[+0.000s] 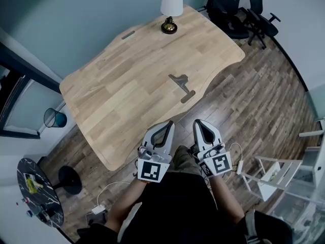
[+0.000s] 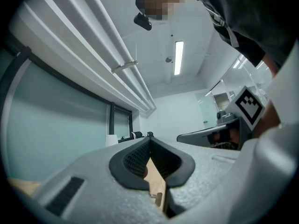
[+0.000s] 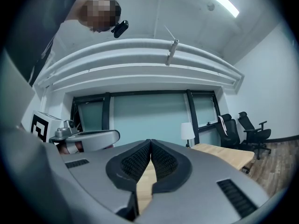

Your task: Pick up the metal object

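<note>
The metal object (image 1: pixel 182 85) is a flat grey T-shaped piece lying near the front edge of the light wooden table (image 1: pixel 127 85). Both grippers are held side by side over the floor, short of that edge and apart from the object. The left gripper (image 1: pixel 170 123) has its jaws together with nothing between them, and the right gripper (image 1: pixel 197 122) is the same. In the left gripper view the left gripper (image 2: pixel 149 139) shows its pads meeting at the tip, with a sliver of tabletop below. The right gripper (image 3: pixel 150 141) looks the same in its own view.
A white-shaded lamp (image 1: pixel 171 9) stands at the table's far edge. Black office chairs (image 1: pixel 238 9) sit beyond the table at the upper right. A dark round side table (image 1: pixel 38 189) is at the lower left, a white rack (image 1: pixel 284 174) at the right, and a bin (image 1: pixel 54 118) to the table's left.
</note>
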Demonstrator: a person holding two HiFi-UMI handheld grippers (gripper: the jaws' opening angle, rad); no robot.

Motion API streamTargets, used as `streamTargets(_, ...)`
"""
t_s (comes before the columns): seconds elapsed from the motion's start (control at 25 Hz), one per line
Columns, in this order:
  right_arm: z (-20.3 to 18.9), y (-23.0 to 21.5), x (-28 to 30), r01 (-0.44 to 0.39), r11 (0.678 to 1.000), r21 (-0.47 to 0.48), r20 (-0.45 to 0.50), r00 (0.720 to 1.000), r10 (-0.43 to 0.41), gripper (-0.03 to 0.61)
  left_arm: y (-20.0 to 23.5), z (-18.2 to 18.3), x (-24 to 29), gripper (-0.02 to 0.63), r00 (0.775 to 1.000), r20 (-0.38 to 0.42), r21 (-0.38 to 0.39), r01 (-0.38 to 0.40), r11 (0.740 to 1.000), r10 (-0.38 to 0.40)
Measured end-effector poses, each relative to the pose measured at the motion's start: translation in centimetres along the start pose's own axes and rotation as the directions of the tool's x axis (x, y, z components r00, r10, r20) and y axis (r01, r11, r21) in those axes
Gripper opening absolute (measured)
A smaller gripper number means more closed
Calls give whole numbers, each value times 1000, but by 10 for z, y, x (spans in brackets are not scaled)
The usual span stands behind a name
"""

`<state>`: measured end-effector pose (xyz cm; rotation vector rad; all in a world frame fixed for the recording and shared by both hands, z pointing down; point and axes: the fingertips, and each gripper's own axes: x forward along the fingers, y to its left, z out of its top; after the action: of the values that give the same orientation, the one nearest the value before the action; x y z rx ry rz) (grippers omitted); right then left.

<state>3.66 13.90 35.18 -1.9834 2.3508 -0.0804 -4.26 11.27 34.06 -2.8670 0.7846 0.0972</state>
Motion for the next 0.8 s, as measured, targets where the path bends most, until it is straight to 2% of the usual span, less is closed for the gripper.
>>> streamTargets(0.28,-19,-52,36,-11,1000,5,-48,999,11,5,21,-22,33,15,996,-69,8,-53,999,53)
streamTargets(0.44,-25,-76,66,-94,995,17,-60,994,95,5,32,-40,60,15,989,-117,-4,-96,995,95)
streamTargets(0.6,-23,-100,98,-196,980,20,-77,977,197,5,37,-53,90,15,982,-150,-7,-114,993,112)
streamTargets(0.8,-40,-146,132,-250,968,37,-155,955,252,5,45,-66,126,16,976,-177,-25,-134,991,128)
